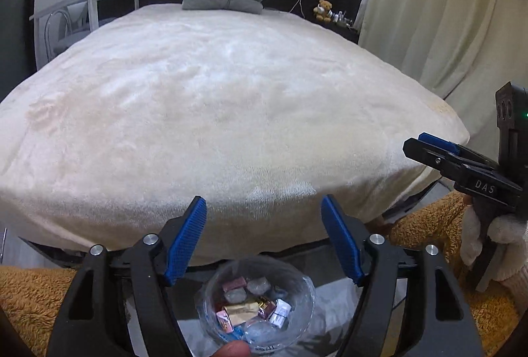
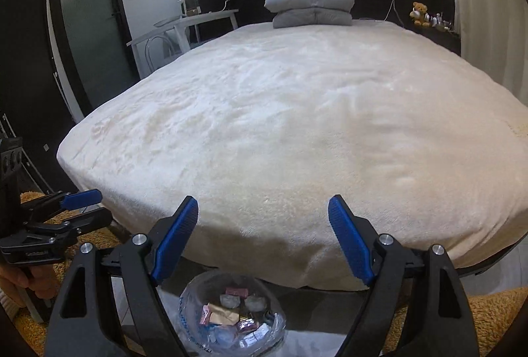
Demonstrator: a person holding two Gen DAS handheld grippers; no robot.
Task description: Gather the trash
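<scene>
both tongs, left gripper (image 1: pixel 264 238) and right gripper (image 2: pixel 264 236), stand wide and empty; the trash bag (image 1: pixel 259 304) lies near, just below both, equally close.

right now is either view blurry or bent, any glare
Left wrist view: strong fisheye bulge on the bed, corners vignetted, slightly soft, no harsh glare. Right wrist view: same bulge, door bowed, faint sheen on the clear bag.
</scene>
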